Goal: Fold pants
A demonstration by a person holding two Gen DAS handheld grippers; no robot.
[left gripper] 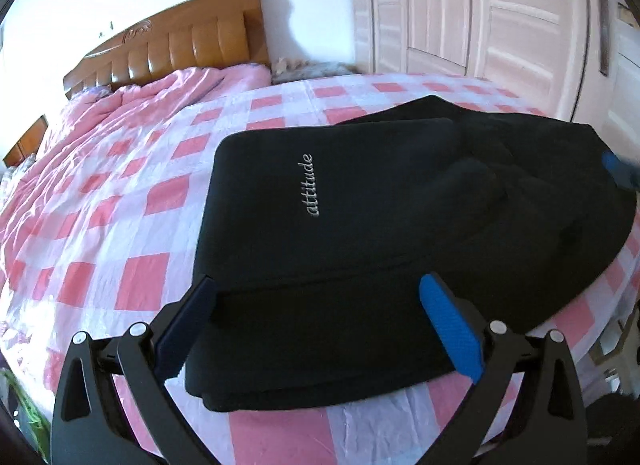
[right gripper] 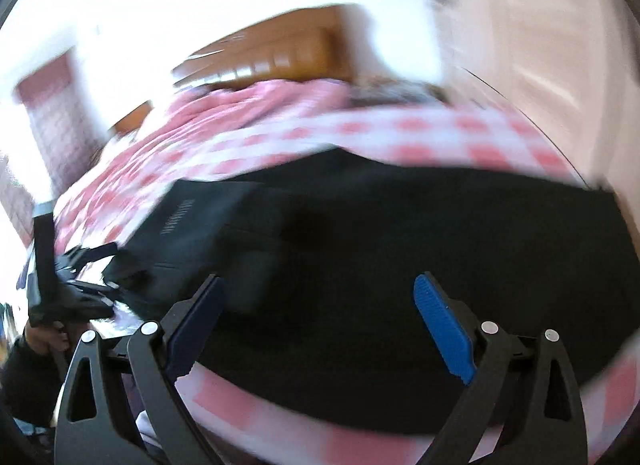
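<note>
Black pants [left gripper: 360,225] with the word "attitude" on them lie folded on the pink-and-white checked bed. My left gripper [left gripper: 320,289] is open and empty, its blue fingers just above the near edge of the folded pants. In the right wrist view, which is motion-blurred, the pants [right gripper: 400,265] fill the middle. My right gripper [right gripper: 320,289] is open and empty above their near part. A blue fingertip of the right gripper [left gripper: 616,169] shows at the pants' right edge in the left wrist view. The left gripper [right gripper: 72,289] shows at the far left of the right wrist view.
The checked bedsheet [left gripper: 120,225] covers the bed, with a rumpled pink quilt [left gripper: 132,113] against the wooden headboard [left gripper: 180,49]. A pale wardrobe [left gripper: 500,13] stands beyond the bed on the right. The bed's near edge [left gripper: 360,437] runs along the bottom.
</note>
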